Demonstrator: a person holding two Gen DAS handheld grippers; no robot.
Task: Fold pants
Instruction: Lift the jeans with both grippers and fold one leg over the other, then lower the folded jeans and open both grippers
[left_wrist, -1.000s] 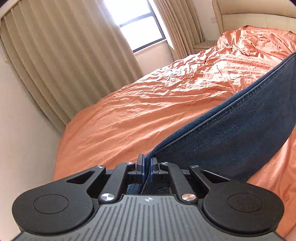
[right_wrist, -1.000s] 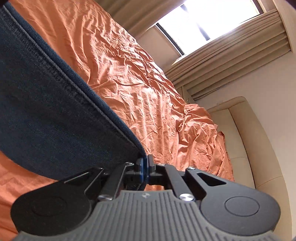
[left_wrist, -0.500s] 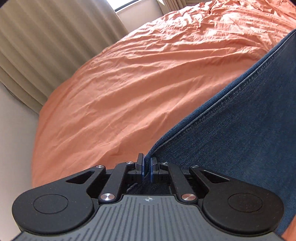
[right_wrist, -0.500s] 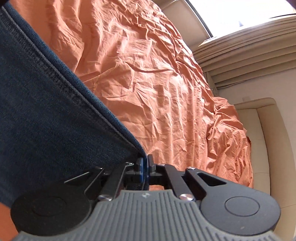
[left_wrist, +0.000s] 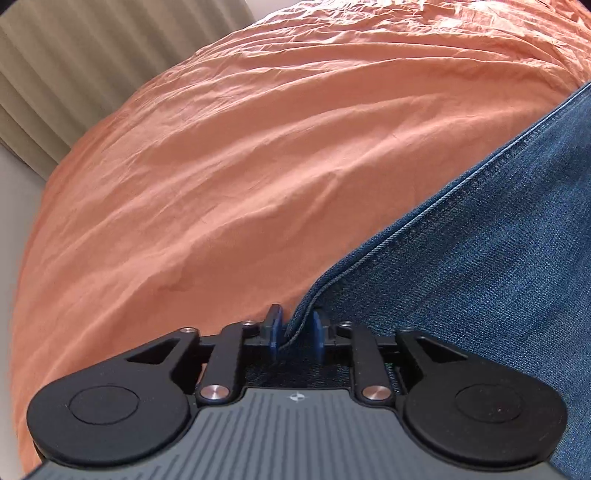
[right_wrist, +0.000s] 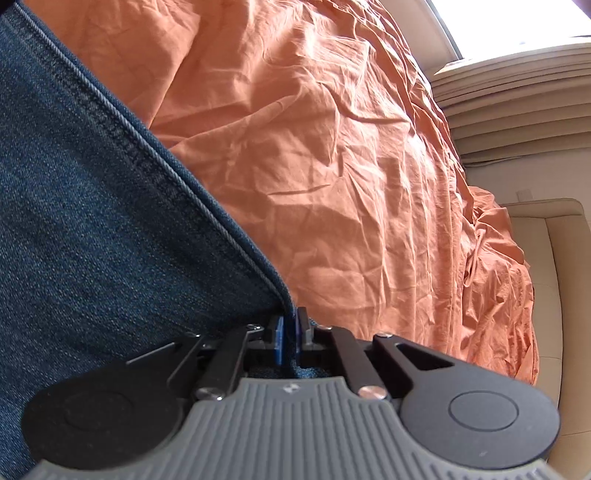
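The left gripper (left_wrist: 294, 328) is opening, freeing the jeans (left_wrist: 480, 258) hem (lowered onto the orange bedsheet (left_wrist: 240, 166)); the right gripper (right_wrist: 290, 332) is loosening but pinching.

A home bedroom is shown. Most of both views is filled by a bed covered with a rumpled orange sheet (left_wrist: 258, 166). A padded cream headboard (right_wrist: 554, 280) is seen at the right edge of the right wrist view, pleated beige curtains (left_wrist: 92, 62) at the upper left of the left wrist view, and a bright window (right_wrist: 509, 22) at the upper right.
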